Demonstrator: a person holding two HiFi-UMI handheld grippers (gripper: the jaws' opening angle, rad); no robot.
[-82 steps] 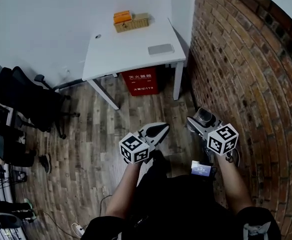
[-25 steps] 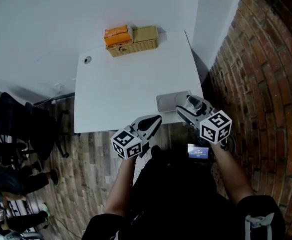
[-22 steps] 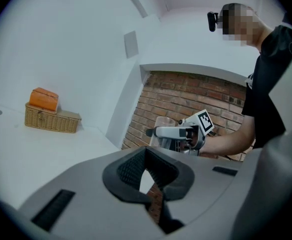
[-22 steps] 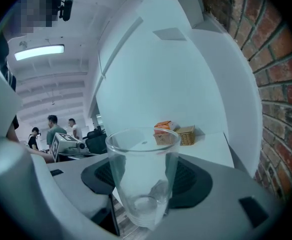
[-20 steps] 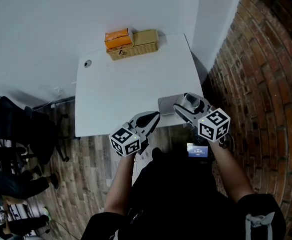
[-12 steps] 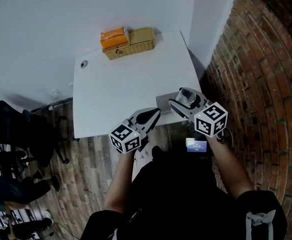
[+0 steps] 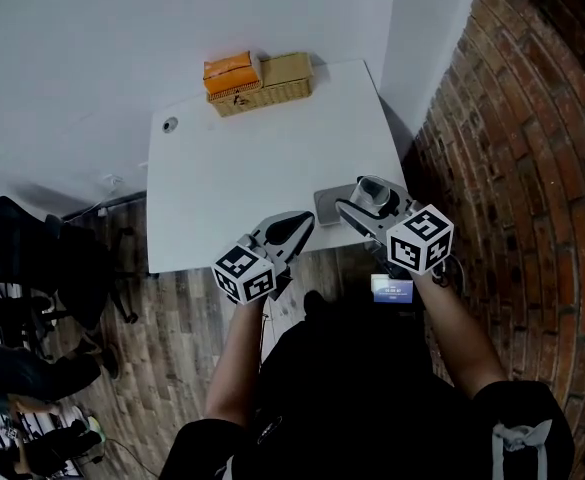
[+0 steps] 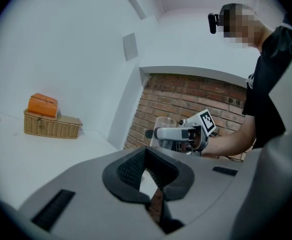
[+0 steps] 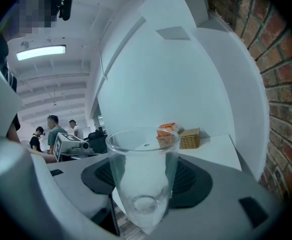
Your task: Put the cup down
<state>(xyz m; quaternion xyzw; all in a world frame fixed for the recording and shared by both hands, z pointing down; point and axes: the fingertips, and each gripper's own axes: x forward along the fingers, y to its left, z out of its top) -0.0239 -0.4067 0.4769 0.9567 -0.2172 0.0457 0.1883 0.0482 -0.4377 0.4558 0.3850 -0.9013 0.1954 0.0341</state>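
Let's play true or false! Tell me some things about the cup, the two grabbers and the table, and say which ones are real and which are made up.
1. The right gripper holds a clear cup. True.
2. The cup is full of juice. False: it is empty.
3. The left gripper holds a spoon. False: its jaws are together with nothing between them.
4. An orange box sits on the wicker basket at the far edge of the white table. True.

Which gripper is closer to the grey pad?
Right. The right gripper, shut on the cup, hangs at the right end of the grey pad; the left gripper is off its left, by the table edge.
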